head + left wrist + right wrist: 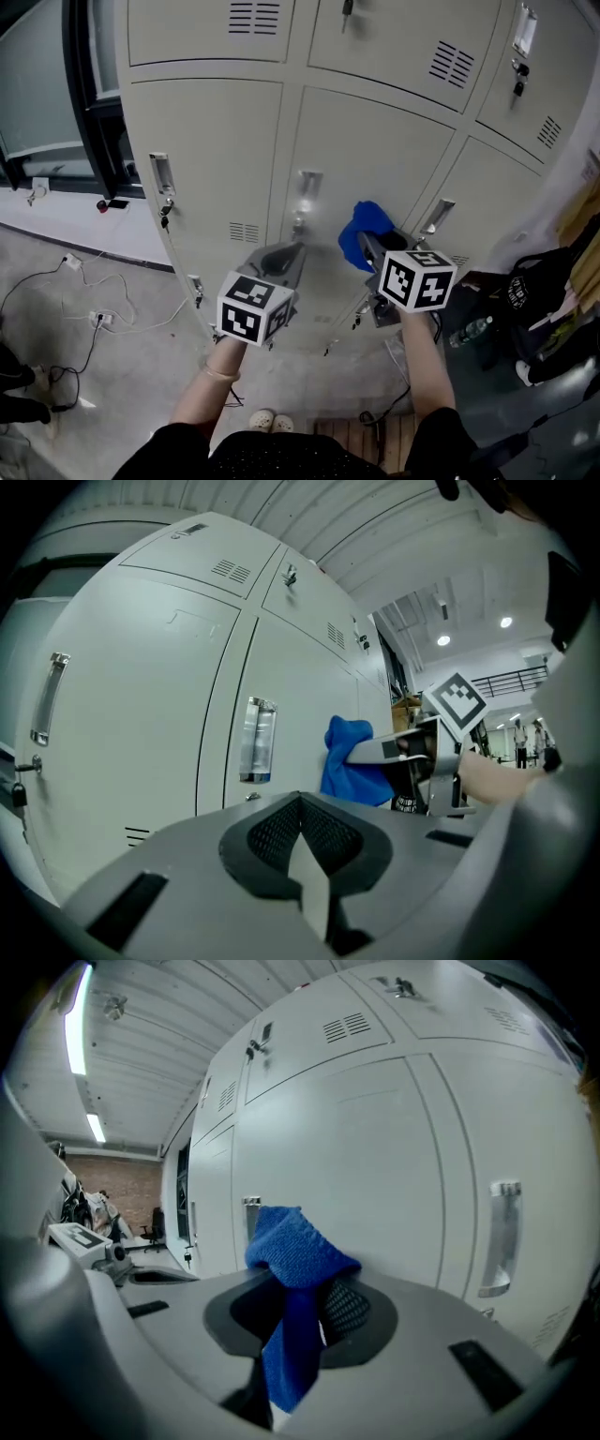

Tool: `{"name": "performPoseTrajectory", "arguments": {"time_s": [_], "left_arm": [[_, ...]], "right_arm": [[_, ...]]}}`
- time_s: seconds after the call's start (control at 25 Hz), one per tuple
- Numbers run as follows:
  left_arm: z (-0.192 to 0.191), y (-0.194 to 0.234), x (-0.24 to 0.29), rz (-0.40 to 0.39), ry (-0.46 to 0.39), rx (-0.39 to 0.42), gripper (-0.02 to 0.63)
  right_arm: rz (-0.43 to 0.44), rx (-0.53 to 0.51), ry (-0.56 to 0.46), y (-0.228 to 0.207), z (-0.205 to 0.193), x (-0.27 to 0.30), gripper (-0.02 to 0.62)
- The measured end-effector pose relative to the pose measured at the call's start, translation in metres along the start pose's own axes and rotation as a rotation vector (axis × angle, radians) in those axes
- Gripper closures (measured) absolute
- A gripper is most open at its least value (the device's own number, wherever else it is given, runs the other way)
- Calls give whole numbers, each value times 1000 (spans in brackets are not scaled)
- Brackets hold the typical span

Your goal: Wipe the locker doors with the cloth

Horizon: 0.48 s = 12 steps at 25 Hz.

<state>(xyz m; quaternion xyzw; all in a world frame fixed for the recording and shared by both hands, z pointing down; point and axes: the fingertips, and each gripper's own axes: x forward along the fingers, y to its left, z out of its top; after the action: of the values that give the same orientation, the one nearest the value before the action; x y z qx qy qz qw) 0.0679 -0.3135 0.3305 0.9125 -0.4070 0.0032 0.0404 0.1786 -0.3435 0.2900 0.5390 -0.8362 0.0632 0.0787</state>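
Observation:
Beige locker doors fill the head view; the middle door (366, 141) has a metal handle (307, 187). My right gripper (367, 242) is shut on a blue cloth (364, 225), held up to the right part of that door. In the right gripper view the cloth (295, 1251) bunches over the jaws and hangs down between them (309, 1293). From the left gripper view the cloth (349, 761) seems to rest against the door (291, 686). My left gripper (281, 258) hovers left of it below the handle, shut and empty (302, 803).
Neighbouring doors have handles (161, 173) (439, 217) with small locks hanging below. Cables (84, 300) lie on the floor at the left by a dark window frame (89, 94). A black bag (539, 281) and a bottle (469, 331) sit at the right.

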Motion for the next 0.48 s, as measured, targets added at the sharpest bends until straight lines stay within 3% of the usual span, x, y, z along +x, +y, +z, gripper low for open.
{"name": "performPoseTrajectory", "arguments": {"time_s": [0.2, 0.48], "left_arm": [[-5, 2, -4, 24, 10, 21, 600], [-4, 4, -3, 35, 4, 34, 600]], "right_arm": [[35, -55, 49, 38, -23, 32, 509], [72, -1, 62, 56, -26, 68, 509]]}}
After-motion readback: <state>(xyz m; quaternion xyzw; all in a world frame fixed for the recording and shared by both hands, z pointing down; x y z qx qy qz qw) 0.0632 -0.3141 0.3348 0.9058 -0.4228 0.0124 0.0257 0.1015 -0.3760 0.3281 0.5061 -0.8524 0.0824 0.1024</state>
